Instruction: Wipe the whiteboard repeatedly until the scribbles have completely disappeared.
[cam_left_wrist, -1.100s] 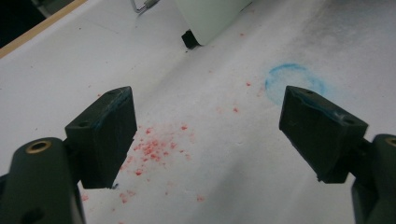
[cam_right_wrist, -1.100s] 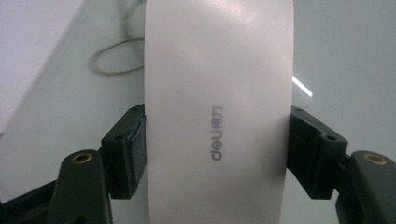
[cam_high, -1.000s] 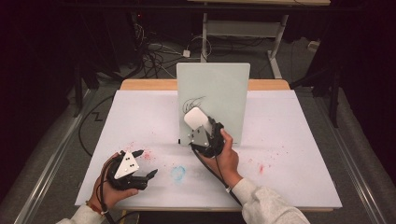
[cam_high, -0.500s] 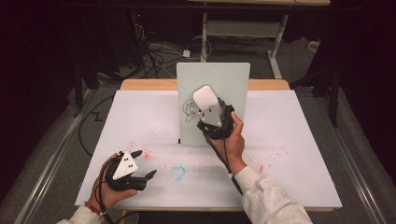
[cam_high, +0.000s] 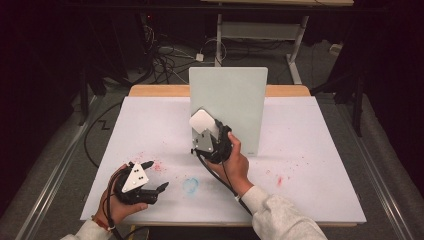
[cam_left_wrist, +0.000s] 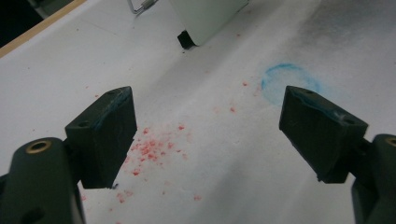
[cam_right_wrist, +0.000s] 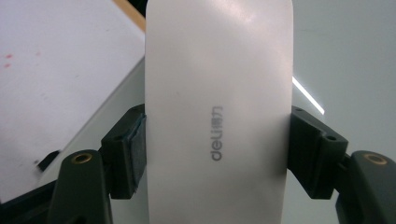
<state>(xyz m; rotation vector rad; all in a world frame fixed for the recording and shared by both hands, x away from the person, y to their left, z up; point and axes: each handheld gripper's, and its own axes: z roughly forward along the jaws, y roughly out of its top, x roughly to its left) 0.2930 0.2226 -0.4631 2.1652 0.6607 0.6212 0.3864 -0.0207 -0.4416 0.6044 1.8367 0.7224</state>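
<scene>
Right gripper clamped the white board eraser, pressed against the upright whiteboard at table's 12 o'clock. Wiping step; next likely another stroke. Left gripper sat open, empty, at 7 o'clock.

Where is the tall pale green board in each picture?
High view: the board stands upright in the middle of the table.
Left gripper view: its bottom corner sits at the top edge, beyond the open left claw.
Right gripper view: it spreads behind the white eraser held by the right claw.
Shared landmark: the red specks on the table.
</scene>
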